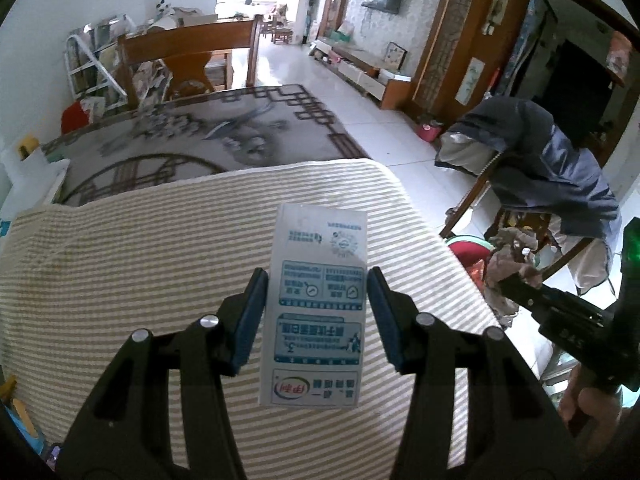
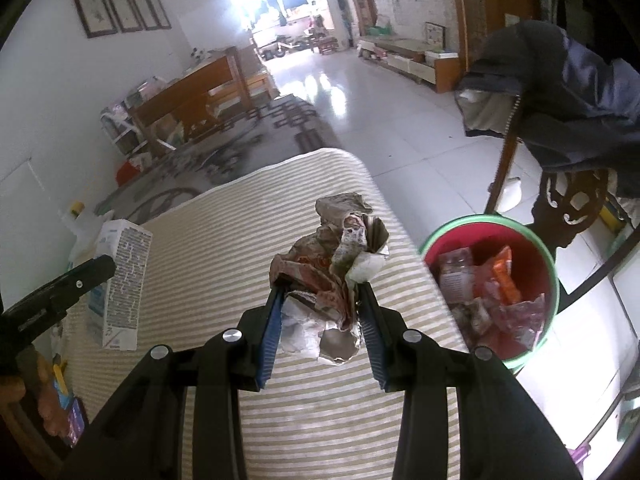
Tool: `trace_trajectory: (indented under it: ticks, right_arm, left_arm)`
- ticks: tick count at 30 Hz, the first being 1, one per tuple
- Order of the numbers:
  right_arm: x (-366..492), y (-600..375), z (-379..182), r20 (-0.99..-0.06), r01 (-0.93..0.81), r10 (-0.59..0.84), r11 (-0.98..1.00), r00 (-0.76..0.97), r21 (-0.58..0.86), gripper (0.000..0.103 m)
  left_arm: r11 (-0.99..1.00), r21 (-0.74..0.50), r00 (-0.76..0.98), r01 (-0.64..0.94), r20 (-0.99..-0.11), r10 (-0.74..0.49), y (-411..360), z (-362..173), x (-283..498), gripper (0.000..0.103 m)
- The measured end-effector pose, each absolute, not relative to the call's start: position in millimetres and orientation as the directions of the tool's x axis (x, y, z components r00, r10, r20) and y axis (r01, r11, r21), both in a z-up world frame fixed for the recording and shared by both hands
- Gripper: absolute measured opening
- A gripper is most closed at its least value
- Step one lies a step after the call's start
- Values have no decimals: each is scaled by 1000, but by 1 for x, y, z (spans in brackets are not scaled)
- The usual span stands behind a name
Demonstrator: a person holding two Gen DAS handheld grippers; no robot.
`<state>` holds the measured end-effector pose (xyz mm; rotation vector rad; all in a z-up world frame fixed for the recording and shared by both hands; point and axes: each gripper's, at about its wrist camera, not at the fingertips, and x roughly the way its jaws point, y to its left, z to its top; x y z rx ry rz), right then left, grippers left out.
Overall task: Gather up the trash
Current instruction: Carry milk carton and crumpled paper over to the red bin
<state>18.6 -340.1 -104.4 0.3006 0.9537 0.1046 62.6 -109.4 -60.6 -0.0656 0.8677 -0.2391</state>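
Note:
A white and teal milk carton (image 1: 320, 304) sits between the jaws of my left gripper (image 1: 317, 280), which is shut on it above the striped cushion (image 1: 160, 264); the carton also shows in the right wrist view (image 2: 120, 284). My right gripper (image 2: 320, 290) is shut on a crumpled wad of wrapper paper (image 2: 336, 264), held over the cushion (image 2: 224, 248). A red bin with a green rim (image 2: 548, 260) stands on the floor to the right, holding several wrappers. In the left wrist view the right gripper (image 1: 516, 280) holds the wad near the bin (image 1: 468, 248).
A wooden chair draped with a dark jacket (image 2: 572, 92) stands just beyond the bin. A patterned rug (image 1: 192, 140) lies past the cushion, with a wooden bench (image 1: 188, 60) behind it. White tiled floor (image 2: 400, 120) runs toward a bright doorway.

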Motion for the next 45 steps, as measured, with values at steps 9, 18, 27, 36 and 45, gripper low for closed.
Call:
trace_trajectory:
  ticks: [9,18,27,36,45]
  right_arm:
    - [29,-372,-112,-785,42,245,945,569,325,37]
    - [36,-387,-119,-787,25,276,938,552,346,37]
    - [36,-404,-120,-783,34,275,935,558,353,37]
    - [28,-443,-122,-782,99,243,928,575,360,37]
    - [19,-486,-127,-788,177,200,915,582,363,37]
  left_arm:
    - [973,-135,618,188,-753,-224,-148,-60,66,49]
    - [979,-117,614,168,-764,-197,-164,-59,66,49]
    - [978,-108,609,177,-769,-195,-186,-61,67,49]
    - [964,-94,592,249,-773,-228,-229,-62,73,49]
    - [939,-98,555,329,-785,-276,-275,-69,80,49]
